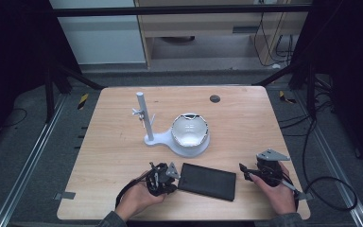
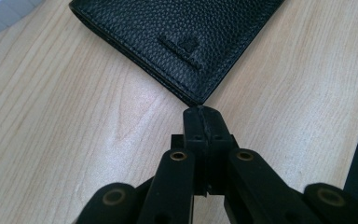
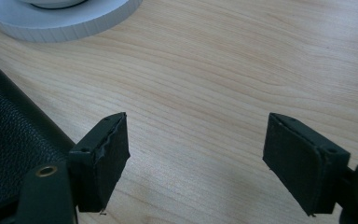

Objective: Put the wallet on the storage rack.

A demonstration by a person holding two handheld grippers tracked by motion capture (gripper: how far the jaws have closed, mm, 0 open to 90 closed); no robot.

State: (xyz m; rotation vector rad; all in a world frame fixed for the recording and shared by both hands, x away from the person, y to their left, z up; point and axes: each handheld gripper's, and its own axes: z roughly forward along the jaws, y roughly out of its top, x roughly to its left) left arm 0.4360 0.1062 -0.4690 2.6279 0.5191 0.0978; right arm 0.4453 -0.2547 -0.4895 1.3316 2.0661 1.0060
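- My left gripper (image 1: pixel 174 172) sat near the table's (image 1: pixel 123 142) front edge, jaws clenched on nothing, tips almost touching the wallet's (image 1: pixel 207 181) left corner.
- In the left gripper view that corner (image 2: pixel 199 100) pointed right at my closed tips (image 2: pixel 202 114); I couldn't tell whether they touched.
- My right gripper (image 1: pixel 242 170) rested near the front right corner of the table, jaws released and spread, just beside the wallet's right end.
- In the right gripper view the pads (image 3: pixel 114 154) stood apart over bare wood, and the wallet's edge (image 3: pixel 14 135) lay just outside the near pad.
- The wallet lay flat by the front edge, between my two grippers, slightly askew.
- I judged it light, a thin folded piece of grained black leather: soft, likely to flex or flop open if lifted by one leaf.
- The grain should have given the pads fair friction, so slipping worried me little, nor breakage.
- Lying flat, it offered no edge to pinch from above; I reckoned the best hold was across a short end or the folded spine, after tipping a corner up.
- Farther off, mid-table, stood a white stand (image 1: pixel 144 118) with a bowl (image 1: pixel 189 130) on its base, well apart from the wallet.
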